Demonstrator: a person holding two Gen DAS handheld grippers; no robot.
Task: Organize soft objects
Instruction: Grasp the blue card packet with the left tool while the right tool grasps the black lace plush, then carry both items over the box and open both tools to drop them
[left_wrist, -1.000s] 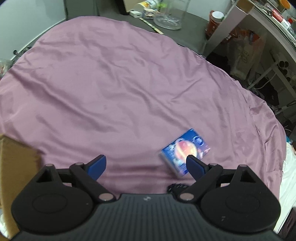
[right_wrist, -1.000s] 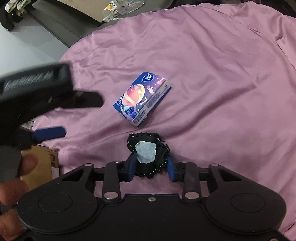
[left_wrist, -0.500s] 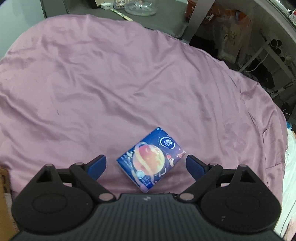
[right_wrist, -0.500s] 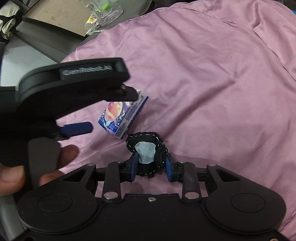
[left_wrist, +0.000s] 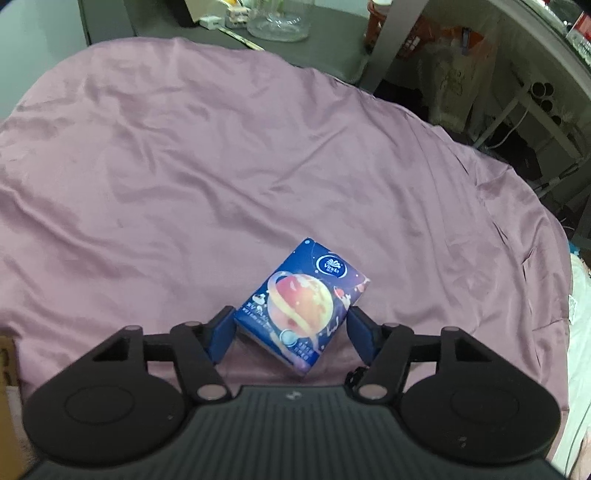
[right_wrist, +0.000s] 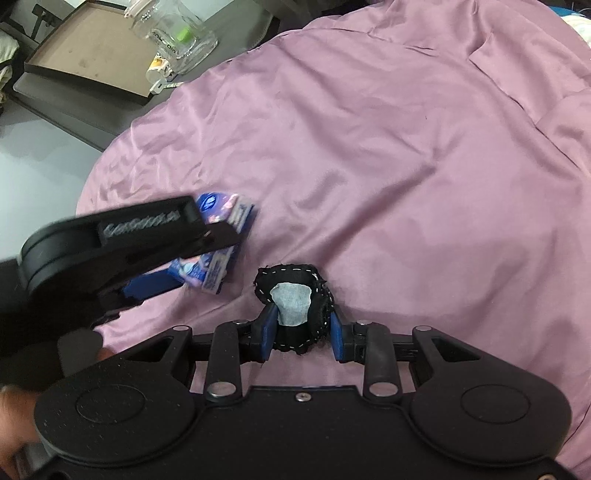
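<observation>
A blue tissue pack (left_wrist: 303, 295) printed with an orange planet lies slantwise on the purple sheet (left_wrist: 184, 166). My left gripper (left_wrist: 290, 332) is closing on it, and both blue pads touch its sides. The right wrist view shows the same left gripper (right_wrist: 199, 258) coming in from the left, covering most of the tissue pack (right_wrist: 221, 206). My right gripper (right_wrist: 301, 325) is shut on a small black fabric piece (right_wrist: 321, 306) with white stitching and a pale grey patch. It hangs just above the purple sheet (right_wrist: 406, 166), a little to the right of the pack.
Beyond the sheet's far edge, a dark surface holds a glass jar (left_wrist: 280, 22) and small clutter. In the right wrist view a brown tray (right_wrist: 92, 51) sits beside the glass jar (right_wrist: 173, 37). A cardboard box (left_wrist: 7, 369) is at the lower left. Shelving (left_wrist: 535, 110) stands at the right.
My left gripper moved over the tissue pack and its jaws narrowed from wide open onto the pack's sides. The right gripper drifted right, still holding the black fabric.
</observation>
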